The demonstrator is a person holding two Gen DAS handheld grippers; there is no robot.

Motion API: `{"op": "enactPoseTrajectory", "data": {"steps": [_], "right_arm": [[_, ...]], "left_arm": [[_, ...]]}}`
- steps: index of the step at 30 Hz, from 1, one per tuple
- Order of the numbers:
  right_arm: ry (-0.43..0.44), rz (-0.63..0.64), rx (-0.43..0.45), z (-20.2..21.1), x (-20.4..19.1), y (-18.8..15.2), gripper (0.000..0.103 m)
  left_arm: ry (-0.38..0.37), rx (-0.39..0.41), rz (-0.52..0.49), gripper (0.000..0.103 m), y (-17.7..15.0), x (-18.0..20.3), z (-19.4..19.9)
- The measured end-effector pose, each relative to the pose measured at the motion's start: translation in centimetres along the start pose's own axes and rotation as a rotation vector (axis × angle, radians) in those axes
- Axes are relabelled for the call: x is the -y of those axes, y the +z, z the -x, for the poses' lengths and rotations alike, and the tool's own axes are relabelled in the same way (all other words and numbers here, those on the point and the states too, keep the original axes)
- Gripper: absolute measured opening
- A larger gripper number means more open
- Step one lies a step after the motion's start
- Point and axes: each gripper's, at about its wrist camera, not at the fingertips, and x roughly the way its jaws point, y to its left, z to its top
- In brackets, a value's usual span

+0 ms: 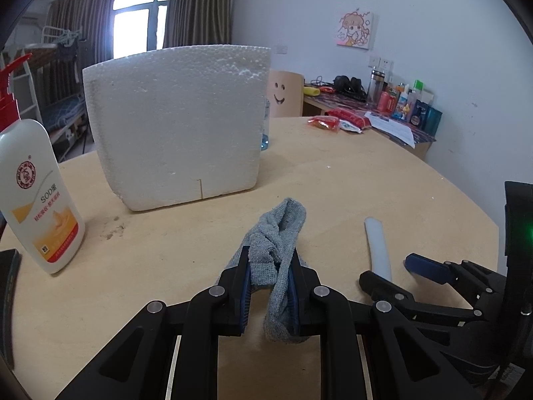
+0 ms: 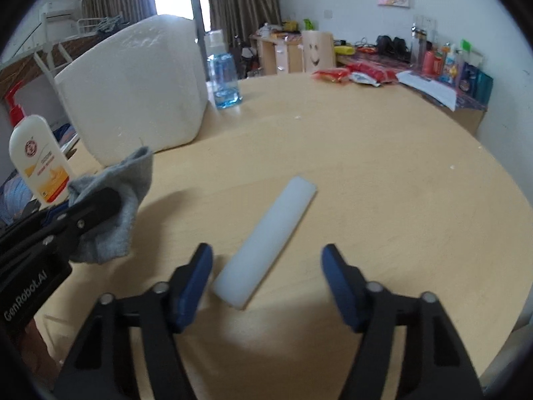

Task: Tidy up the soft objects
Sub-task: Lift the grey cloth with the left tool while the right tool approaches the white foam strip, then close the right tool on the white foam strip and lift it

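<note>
grey sock [image 1: 279, 256] partly hidden in left gripper [image 1: 269, 291] jaws

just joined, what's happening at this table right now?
A person is working two handheld grippers over a round wooden table. The left gripper is shut on a bunched grey sock, held just above the tabletop in front of a white styrofoam box. The right gripper is open, its jaws on either side of the near end of a white foam strip lying flat on the table, not gripping it yet. A lotion pump bottle stands at the left.
</note>
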Motion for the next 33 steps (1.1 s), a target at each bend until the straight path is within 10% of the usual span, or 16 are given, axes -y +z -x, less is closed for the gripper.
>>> {"op": "enactPoseTrajectory", "data": {"steps": [17, 33], "right_arm": [[0.076, 0.006, 0.031, 0.8, -0.3, 0.1, 0.02], [0.042, 0.005, 0.03, 0.6, -0.4, 0.1, 0.015]], "left_arm": [[0.001, 0.056, -0.015, 0.02, -0.5, 0.4, 1.3], [0.005, 0.073, -0.016, 0.02, -0.7, 0.4, 1.9]]}}
